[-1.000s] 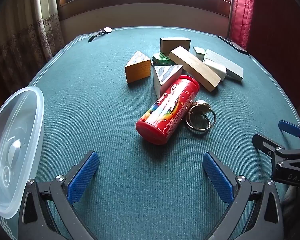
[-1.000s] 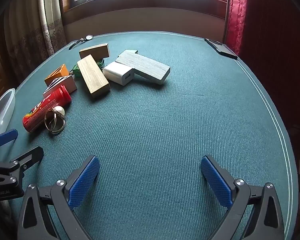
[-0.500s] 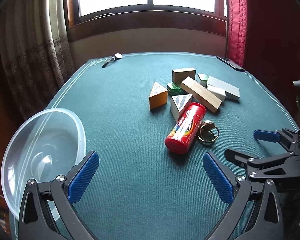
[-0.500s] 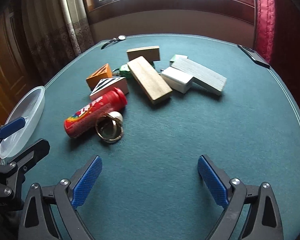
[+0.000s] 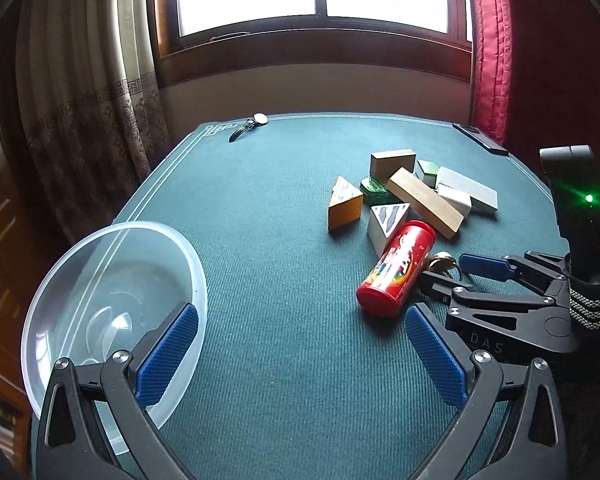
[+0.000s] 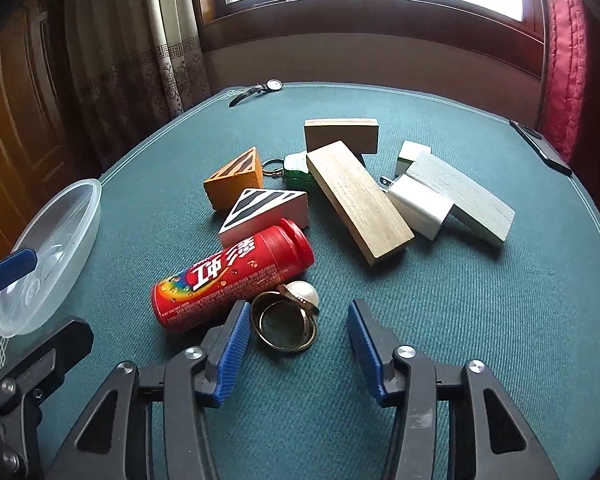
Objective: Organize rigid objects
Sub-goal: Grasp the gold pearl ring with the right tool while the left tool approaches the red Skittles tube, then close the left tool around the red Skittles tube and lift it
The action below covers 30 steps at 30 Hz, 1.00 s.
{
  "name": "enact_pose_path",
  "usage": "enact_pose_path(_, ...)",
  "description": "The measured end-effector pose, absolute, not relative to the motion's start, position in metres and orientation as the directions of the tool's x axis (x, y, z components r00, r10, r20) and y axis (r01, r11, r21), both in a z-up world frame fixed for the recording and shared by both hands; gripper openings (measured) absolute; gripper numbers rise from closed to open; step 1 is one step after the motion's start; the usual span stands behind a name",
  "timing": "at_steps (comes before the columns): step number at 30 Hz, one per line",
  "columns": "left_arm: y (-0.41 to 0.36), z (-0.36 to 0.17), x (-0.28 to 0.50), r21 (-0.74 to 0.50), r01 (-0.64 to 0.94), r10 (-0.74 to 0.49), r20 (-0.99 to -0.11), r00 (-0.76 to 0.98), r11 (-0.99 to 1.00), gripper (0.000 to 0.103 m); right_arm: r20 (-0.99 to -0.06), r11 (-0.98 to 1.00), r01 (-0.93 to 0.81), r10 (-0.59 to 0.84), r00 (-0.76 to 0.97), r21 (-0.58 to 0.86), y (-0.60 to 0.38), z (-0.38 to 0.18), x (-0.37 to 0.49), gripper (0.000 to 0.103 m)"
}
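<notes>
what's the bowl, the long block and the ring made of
Bowl: clear, glossy plastic; the cloth shows through it. Long block: bare wood, matt, with visible grain. Ring: shiny gold-toned metal, probably, topped by a pearl-like bead.

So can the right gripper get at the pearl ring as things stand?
Probably yes. The right gripper is open with the ring lying between its fingers. The red can presses close by the left finger, which may crowd the closing.
</notes>
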<state>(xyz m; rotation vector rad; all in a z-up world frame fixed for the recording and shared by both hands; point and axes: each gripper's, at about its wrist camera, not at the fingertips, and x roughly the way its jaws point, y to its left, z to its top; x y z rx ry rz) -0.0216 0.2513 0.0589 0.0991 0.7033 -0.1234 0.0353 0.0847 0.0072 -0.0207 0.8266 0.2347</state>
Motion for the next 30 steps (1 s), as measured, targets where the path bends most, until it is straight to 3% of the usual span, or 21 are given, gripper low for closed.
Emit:
enact_pose_path(2,0.247,0.059,-0.02,0.057,0.151,-0.078,-0.653,0.753,0.987,0.103,-0.73,0.975,-0.21,0.198,0.654,0.076,0.078,0.008,0.035,0.037)
enact_pose_path(8,0.231,0.059,-0.012,0.067,0.18,-0.091,-0.663,0.743,0.981,0.103,-0.722,0.978,-0.171,0.206,0.661,0.123,0.047,0.008,0.029,0.037)
enact_pose_path(12,0.214,0.056,-0.003,0.071,0.215,-0.112,-0.673,0.731,0.974,0.098,-0.72,0.986,-0.114,0.169,0.673,0.125,0.021,0.008,0.021,0.037)
enact_pose_path(21,0.182,0.037,0.034,0.022,0.277,-0.175,-0.725,0.666,0.961,0.079,-0.709,0.982,-0.052,0.168,0.685,0.182,-0.006,0.008,0.013,0.037)
enact_pose_path(25,0.177,0.022,0.053,-0.025,0.299,-0.21,-0.767,0.607,0.954,0.065,-0.709,0.982,-0.051,0.166,0.686,0.181,-0.006,0.007,0.012,0.037)
enact_pose_path(27,0.174,0.021,0.055,-0.01,0.301,-0.204,-0.758,0.62,0.953,0.062,-0.709,0.982,-0.05,0.167,0.686,0.182,-0.005,0.007,0.012,0.037)
enact_pose_path(30,0.171,0.021,0.055,-0.012,0.314,-0.216,-0.75,0.625,0.949,0.05,-0.708,0.983,-0.05,0.164,0.687,0.179,-0.005,0.006,0.011,0.037)
